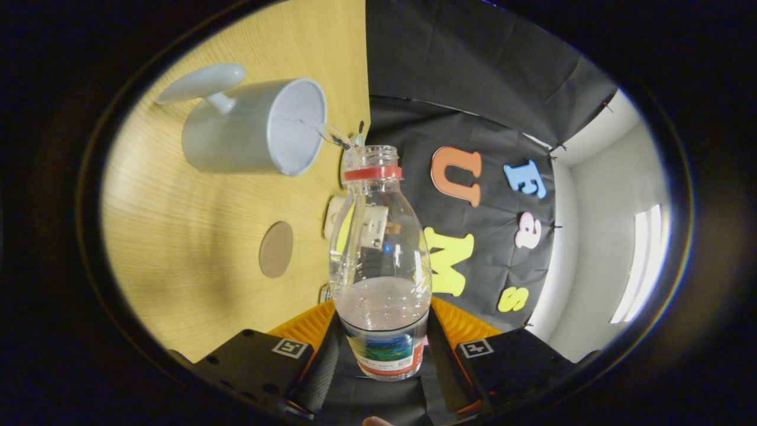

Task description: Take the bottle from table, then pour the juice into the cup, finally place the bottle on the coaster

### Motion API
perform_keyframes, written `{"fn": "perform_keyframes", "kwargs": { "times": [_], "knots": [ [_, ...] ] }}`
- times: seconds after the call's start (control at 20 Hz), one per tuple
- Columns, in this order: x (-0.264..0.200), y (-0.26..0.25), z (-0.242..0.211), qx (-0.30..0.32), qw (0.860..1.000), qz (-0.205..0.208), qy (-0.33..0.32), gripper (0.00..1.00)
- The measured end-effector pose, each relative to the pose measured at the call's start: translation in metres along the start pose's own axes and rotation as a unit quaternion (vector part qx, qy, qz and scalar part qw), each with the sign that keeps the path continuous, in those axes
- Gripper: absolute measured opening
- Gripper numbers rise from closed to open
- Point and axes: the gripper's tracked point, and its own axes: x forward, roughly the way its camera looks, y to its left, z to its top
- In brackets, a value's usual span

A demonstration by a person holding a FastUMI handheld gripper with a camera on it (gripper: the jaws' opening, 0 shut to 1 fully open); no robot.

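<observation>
We see the gripper (383, 349) closed on the bottle (381, 260): one finger presses each side of its lower, labelled part, so the bottle sits clamped between them. We note the bottle is clear plastic, uncapped, with a red ring under the open neck. Liquid fills only its lower portion, near the fingers; the upper body is see-through.

Beyond the bottle's mouth we see the cup (254, 127), white, with a handle on its far side from the bottle. Its opening faces the bottle's mouth. A thin clear stream (322, 130) runs between the bottle's neck and the cup's rim; we cannot tell exactly where it lands inside.

The coaster (276, 249), a round brown disc, lies flat on the table (177, 236) beside the bottle's midsection, on the same side as the cup and apart from it. Nothing rests on it.

Just behind the bottle's shoulder we see a small white object (334, 216) on the table; we cannot identify it.
</observation>
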Motion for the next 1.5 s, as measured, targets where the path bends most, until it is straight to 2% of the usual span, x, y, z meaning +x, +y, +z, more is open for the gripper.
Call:
{"fn": "perform_keyframes", "kwargs": {
  "times": [1.5],
  "knots": [
    [0.0,-0.027,0.004,-0.067,0.997,-0.014,-0.016,0.78]
  ]
}}
